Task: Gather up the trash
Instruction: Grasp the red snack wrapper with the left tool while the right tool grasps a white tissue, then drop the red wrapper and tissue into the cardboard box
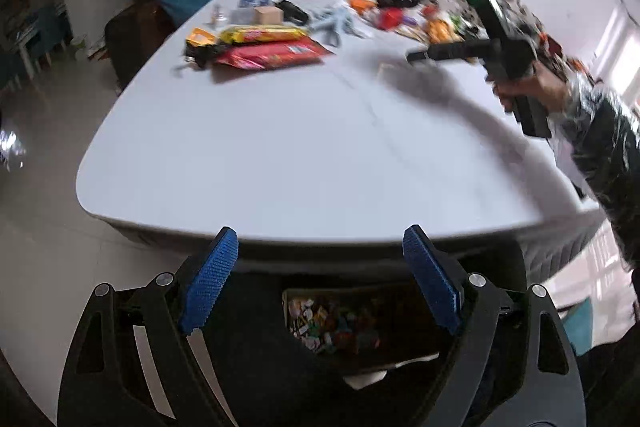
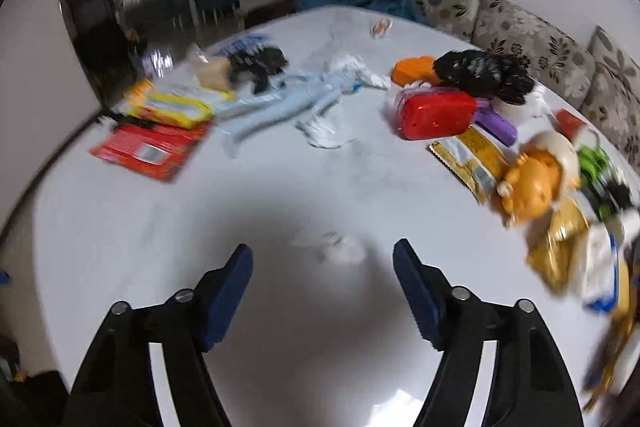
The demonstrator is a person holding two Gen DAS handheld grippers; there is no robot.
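**Both jaws empty, one scrap of tissue ahead**

Left wrist view: my left gripper (image 1: 320,267) stands wide open with nothing between its blue ribbed pads (image 1: 208,283). It hangs off the near edge of the white oval table (image 1: 280,155), above a dark bin of mixed coloured scraps (image 1: 340,323) that sits below that edge. Across the table, at its far left, lie a flat red foil snack wrapper (image 1: 276,55) and a yellow snack packet (image 1: 264,35) just behind it. My right gripper (image 1: 448,53), blurred, hangs over the table's right side; from here I cannot tell how its jaws stand.

Right wrist view: my right gripper (image 2: 322,279) is open and empty. Just beyond its tips, on the table's near bare stretch, lies a small crumpled white tissue (image 2: 340,249). I judge it feather-light, soft and easily crushed, so I would pinch across its bunched middle, pressing into the tabletop. The red wrapper (image 2: 152,147), at the table's far left, looks thin, slippery and flat; its lifted edge seems the best hold.
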